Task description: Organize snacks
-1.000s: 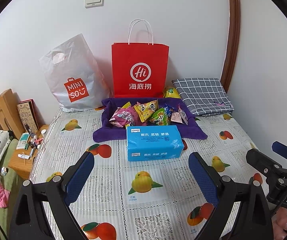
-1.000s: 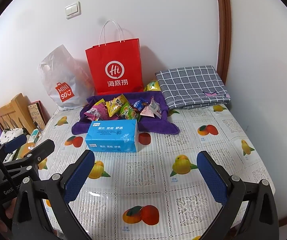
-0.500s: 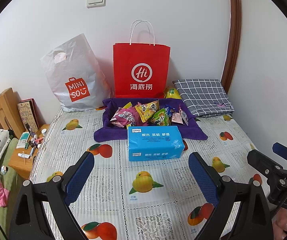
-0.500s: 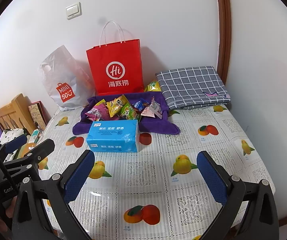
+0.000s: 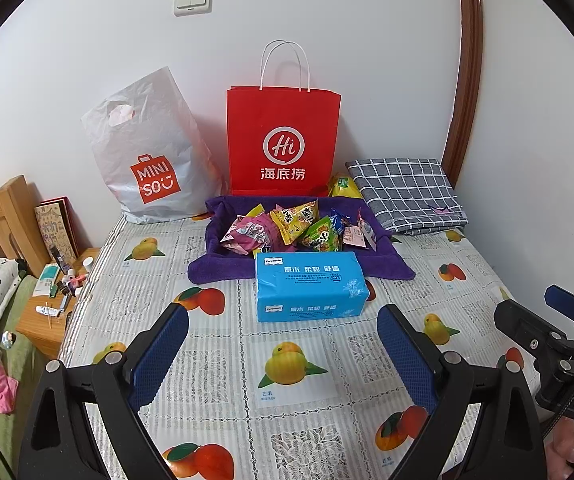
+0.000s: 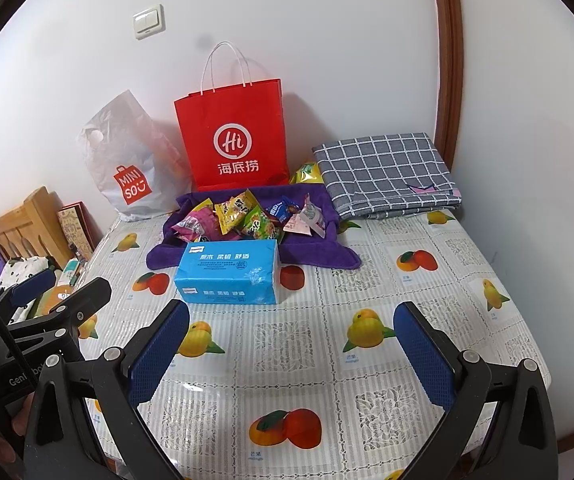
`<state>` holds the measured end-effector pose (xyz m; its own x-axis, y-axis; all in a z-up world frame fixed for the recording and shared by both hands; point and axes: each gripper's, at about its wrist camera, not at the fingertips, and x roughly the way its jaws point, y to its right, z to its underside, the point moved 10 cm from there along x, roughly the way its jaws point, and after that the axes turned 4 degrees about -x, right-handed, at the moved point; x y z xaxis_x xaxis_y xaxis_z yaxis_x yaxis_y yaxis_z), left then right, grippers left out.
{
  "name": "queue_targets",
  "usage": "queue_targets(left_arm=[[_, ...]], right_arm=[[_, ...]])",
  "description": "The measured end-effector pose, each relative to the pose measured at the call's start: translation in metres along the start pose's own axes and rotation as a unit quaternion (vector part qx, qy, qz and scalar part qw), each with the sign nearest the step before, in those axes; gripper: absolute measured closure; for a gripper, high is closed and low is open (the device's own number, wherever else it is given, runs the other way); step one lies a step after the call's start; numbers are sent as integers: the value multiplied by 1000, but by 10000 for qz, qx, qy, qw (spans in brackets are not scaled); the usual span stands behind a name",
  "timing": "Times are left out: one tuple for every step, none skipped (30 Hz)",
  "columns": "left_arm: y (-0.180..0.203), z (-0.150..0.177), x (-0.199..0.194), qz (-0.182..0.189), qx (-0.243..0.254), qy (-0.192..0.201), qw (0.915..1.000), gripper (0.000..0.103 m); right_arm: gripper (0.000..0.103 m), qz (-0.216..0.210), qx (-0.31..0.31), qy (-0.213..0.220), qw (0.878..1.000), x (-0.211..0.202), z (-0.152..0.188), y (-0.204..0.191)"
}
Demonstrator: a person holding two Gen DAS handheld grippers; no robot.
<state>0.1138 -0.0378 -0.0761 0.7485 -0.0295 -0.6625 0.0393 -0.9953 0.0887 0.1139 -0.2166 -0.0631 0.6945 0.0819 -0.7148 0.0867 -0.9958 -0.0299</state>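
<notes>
Both the left gripper (image 5: 283, 354) and the right gripper (image 6: 291, 354) hang spread wide and empty above the tablecloth (image 5: 295, 412). Straight ahead — past the blue tissue pack (image 5: 311, 286) — the snack packets (image 5: 291, 230) lie heaped on the purple cloth (image 5: 223, 270). The heap runs crosswise; the left gripper looks more squarely lined up with it, the right aims a little to its right.

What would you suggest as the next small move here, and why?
Probably advance the right gripper forward over the blue tissue pack toward the snack packets. Both grippers, the left gripper included, are open, hold nothing and sit well short of the snacks, which lie piled on the purple cloth behind the pack.
</notes>
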Motion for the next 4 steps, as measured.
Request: queue_targets(left_arm=[[0, 0, 1, -7, -5, -3, 10000, 8], [0, 0, 0, -14, -15, -1, 10000, 8], [-1, -1, 0, -14, -22, 10, 10000, 8], [-1, -1, 0, -15, -23, 16, 10000, 8]], right_arm=[[2, -4, -2, 0, 10000, 0, 0, 0], [2, -1, -3, -2, 10000, 0, 0, 0], [2, -1, -4, 3, 10000, 0, 0, 0], [2, -4, 1, 9, 10000, 0, 0, 0]])
